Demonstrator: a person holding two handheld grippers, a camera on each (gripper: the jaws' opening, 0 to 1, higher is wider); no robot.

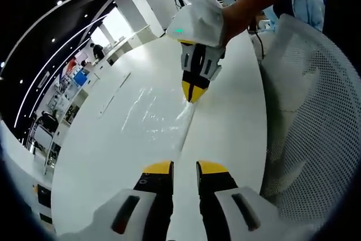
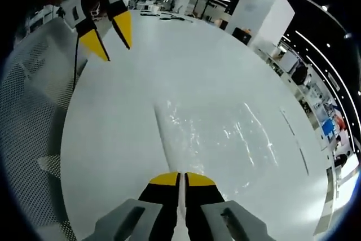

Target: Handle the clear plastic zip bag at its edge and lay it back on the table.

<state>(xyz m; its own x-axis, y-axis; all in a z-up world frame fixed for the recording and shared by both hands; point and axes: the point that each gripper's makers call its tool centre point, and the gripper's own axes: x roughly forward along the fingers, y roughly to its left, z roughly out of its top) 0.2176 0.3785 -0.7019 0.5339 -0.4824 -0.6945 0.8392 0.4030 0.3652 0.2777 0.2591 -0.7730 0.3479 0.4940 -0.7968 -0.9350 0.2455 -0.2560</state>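
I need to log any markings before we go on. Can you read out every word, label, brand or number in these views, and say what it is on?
No text can be read.
The zip bag is clear, with no print visible.
The table is plain white.
The right gripper and left gripper show no legible marks.
Background signs are too small and blurred.

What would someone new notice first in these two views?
Probably the yellow-tipped right gripper, closed on the edge of the clear plastic zip bag, which lies glinting and nearly invisible on the white table. Next, the left gripper hanging open above the table's far side, beside a white mesh chair.
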